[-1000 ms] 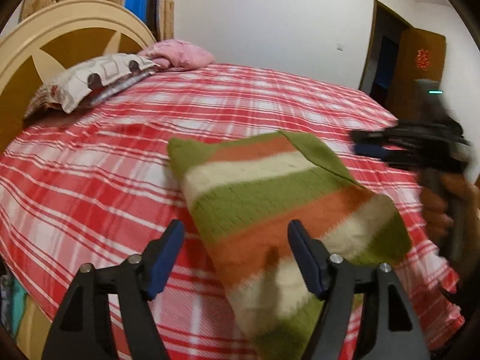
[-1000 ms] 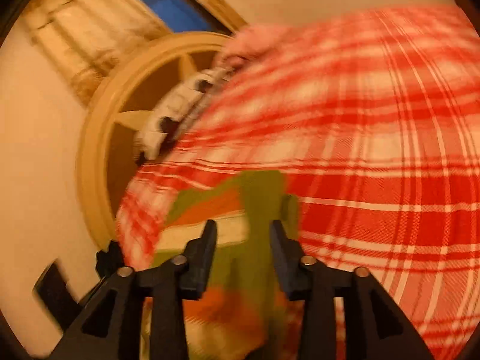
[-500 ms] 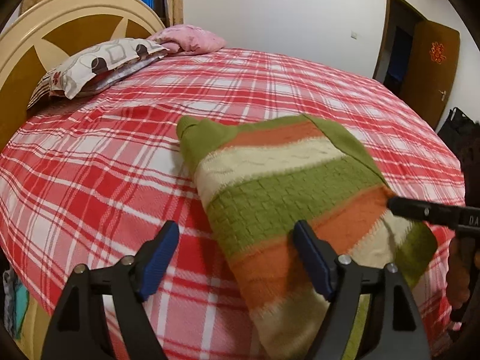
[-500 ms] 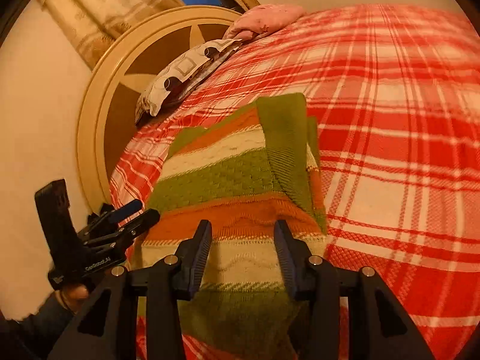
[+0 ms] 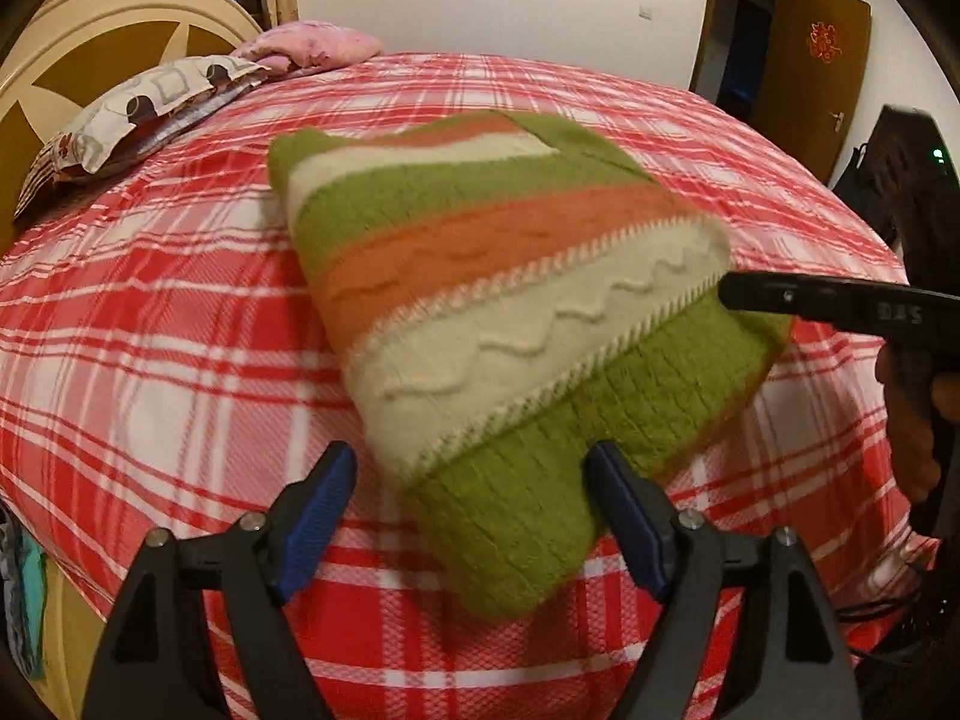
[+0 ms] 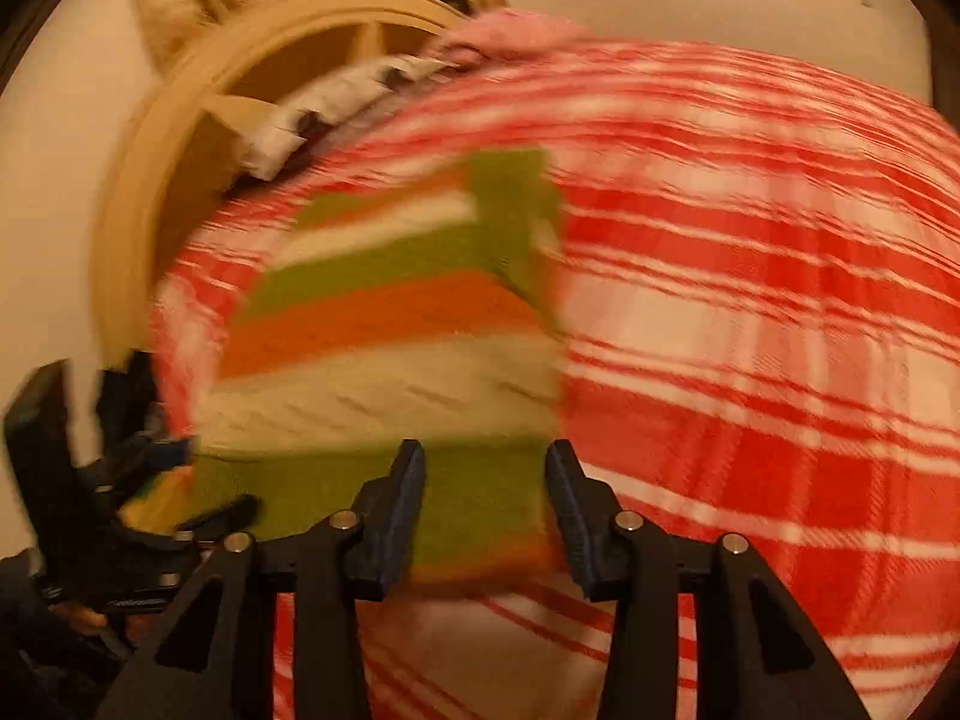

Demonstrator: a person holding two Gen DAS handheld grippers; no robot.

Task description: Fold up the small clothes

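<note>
Striped sweater (image 5: 510, 312) lies folded on the plaid bed (image 5: 180, 360). Left gripper (image 5: 471, 519), jaws opening, straddles its 6 o'clock corner without pinching it. Right gripper (image 6: 486, 510) hangs half-open over the green hem, gripping nothing.

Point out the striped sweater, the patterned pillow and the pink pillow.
striped sweater (image 5: 540, 324): left wrist view, cream band.
patterned pillow (image 5: 138, 114): left wrist view, top face.
pink pillow (image 5: 312, 42): left wrist view, top.

A bed (image 5: 180, 312) covered in a red-and-white checked blanket carries everything. A folded sweater (image 5: 498, 324) striped green, orange and cream lies at its middle. At ten o'clock a patterned pillow (image 5: 138, 114) rests by the headboard (image 5: 72, 48), a pink pillow (image 5: 312, 48) at eleven o'clock.
</note>
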